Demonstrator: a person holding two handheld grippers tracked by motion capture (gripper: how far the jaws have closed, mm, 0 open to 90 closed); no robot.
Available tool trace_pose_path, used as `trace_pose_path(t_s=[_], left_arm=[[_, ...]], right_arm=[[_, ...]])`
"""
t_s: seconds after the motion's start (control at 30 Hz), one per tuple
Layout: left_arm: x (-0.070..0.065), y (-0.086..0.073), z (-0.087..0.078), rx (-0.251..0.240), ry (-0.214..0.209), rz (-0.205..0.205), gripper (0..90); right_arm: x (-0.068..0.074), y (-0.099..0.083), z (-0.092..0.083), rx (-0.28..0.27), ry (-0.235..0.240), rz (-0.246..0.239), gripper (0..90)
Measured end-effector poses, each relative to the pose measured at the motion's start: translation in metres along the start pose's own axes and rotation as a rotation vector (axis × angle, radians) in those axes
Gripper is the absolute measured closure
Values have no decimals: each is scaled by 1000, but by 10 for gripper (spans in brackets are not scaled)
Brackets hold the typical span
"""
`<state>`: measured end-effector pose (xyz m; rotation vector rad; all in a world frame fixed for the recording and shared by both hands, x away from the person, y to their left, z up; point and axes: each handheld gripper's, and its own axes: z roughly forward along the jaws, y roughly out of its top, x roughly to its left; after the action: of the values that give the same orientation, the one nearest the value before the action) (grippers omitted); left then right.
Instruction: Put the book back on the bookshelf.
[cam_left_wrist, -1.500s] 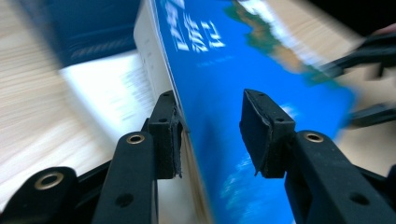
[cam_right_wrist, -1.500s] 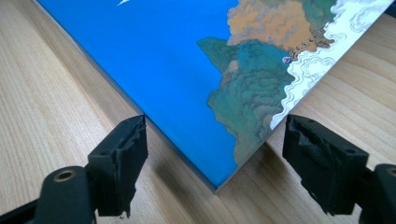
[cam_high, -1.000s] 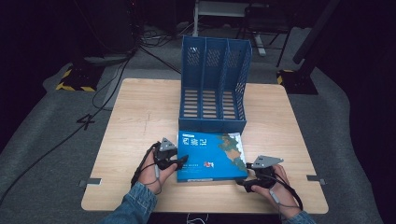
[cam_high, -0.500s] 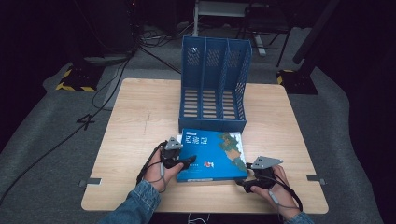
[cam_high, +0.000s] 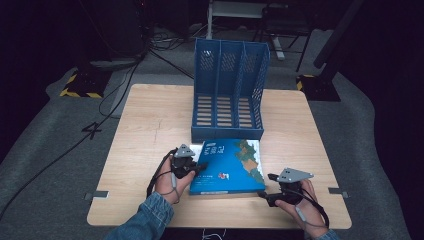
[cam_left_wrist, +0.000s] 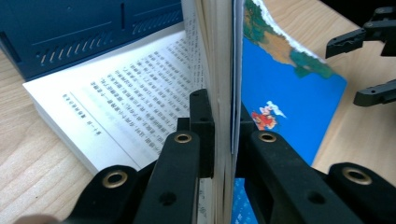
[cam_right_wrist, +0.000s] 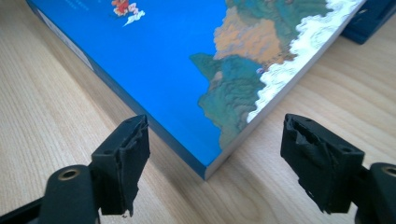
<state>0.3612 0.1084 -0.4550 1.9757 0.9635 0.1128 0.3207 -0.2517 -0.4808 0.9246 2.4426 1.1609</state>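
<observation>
One book (cam_high: 231, 167) lies flat on the table (cam_high: 150, 120), long side running away from the person toward the one blue file rack (cam_high: 228, 90), its cover and top pages pinched and lifted by the left gripper (cam_left_wrist: 223, 140), while the right gripper (cam_right_wrist: 215, 168) gapes at its near corner.

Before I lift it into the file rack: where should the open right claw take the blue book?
Probably the near right corner of the book, approached low from the table's front: that corner sits between its open jaws. The left claw already pinches the opposite cover edge.
</observation>
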Motion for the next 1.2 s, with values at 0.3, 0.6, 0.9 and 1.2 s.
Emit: trace_pose_path(t_s=[0.3,0.6,0.9,1.2], left_arm=[[-11,18,-10,-8,-19,38,856],[-21,37,-15,4,-16,79,856],[-30,55,-17,21,-8,111,856],[-36,64,-17,31,-17,114,856]], right_arm=[[16,10,0,-26,12,-61,222],[26,26,4,-71,11,-129,187],[37,38,15,-95,9,-181,169],[46,44,27,-83,10,-206,170]])
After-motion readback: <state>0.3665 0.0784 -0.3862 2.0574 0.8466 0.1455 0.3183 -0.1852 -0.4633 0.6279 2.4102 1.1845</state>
